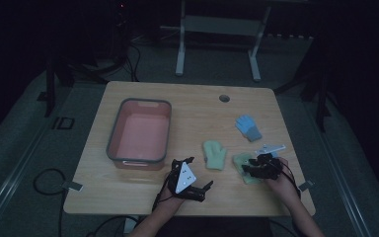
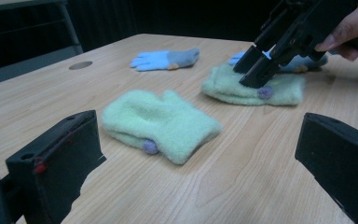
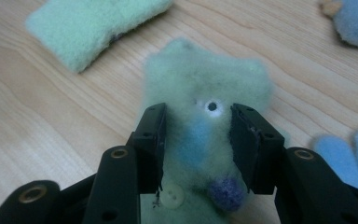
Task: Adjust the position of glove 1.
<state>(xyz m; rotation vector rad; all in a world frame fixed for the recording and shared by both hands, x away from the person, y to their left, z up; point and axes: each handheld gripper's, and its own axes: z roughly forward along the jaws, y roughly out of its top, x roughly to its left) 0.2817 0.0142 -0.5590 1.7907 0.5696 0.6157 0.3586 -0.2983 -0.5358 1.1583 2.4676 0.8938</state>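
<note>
resting on the wooden table (image 1: 143, 190), the pink bin (image 1: 140, 133) with its grey rim sits at about ten o'clock from the table's middle, and its inside looks bare. the other things all lie out on the tabletop.

at roughly four o'clock from the middle, the right gripper (image 1: 257, 167) is down on a green mitten (image 2: 254, 86). its two black jaws stand partly apart, one on each side of the mitten's fluffy body; in the right gripper view the mitten (image 3: 205, 107) rises between them with a small white eye, a blue patch, a white button and a purple pompom. whether the pads actually press the wool i cannot tell, so the grip is unsure.

a second green mitten (image 1: 214, 154) lies flat just at nine o'clock of the first, apart from it, a purple pompom on its edge in the left gripper view. a blue glove (image 1: 248, 127) with a grey cuff lies at twelve o'clock of the right gripper, and another blue glove (image 3: 354, 154) shows just behind the held-over mitten.

the left gripper (image 1: 191, 175) rests at six o'clock on the table, jaws wide apart with nothing between them.
</note>
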